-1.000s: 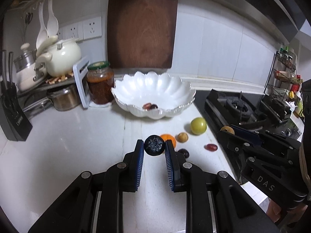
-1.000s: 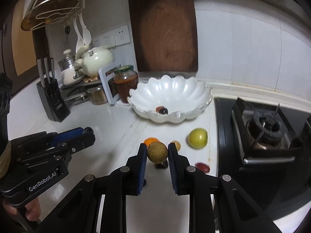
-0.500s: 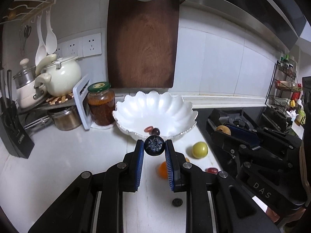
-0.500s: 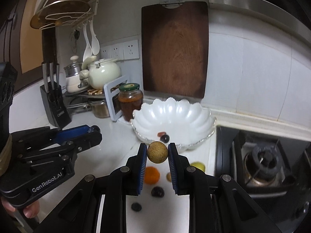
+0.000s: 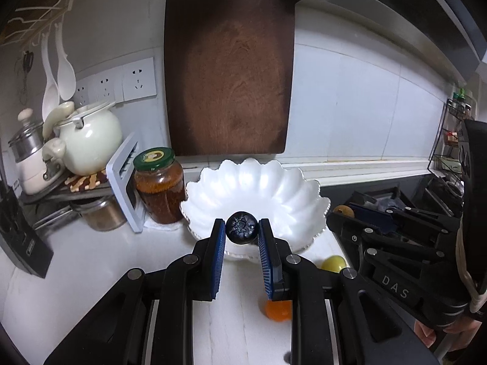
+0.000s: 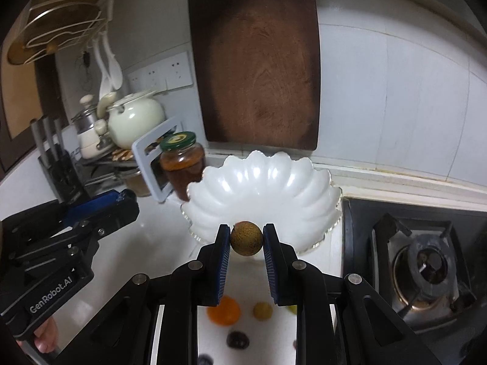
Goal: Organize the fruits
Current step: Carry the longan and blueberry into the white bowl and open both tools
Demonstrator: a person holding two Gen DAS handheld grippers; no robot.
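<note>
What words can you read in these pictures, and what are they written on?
"DAS": on the side of the right gripper, seen from the left wrist.
"GenRobot.AI": on the side of the left gripper, seen from the right wrist.
The jar has a green lid with a yellow picture, too small to read.
The knife block has a small label, too blurred to read.

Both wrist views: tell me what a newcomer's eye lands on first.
The white scalloped bowl sits mid-counter under a big dark cutting board on the wall. Just in front of the bowl, the left gripper pinches a dark blueberry, and the right gripper pinches a round brown fruit.
</note>
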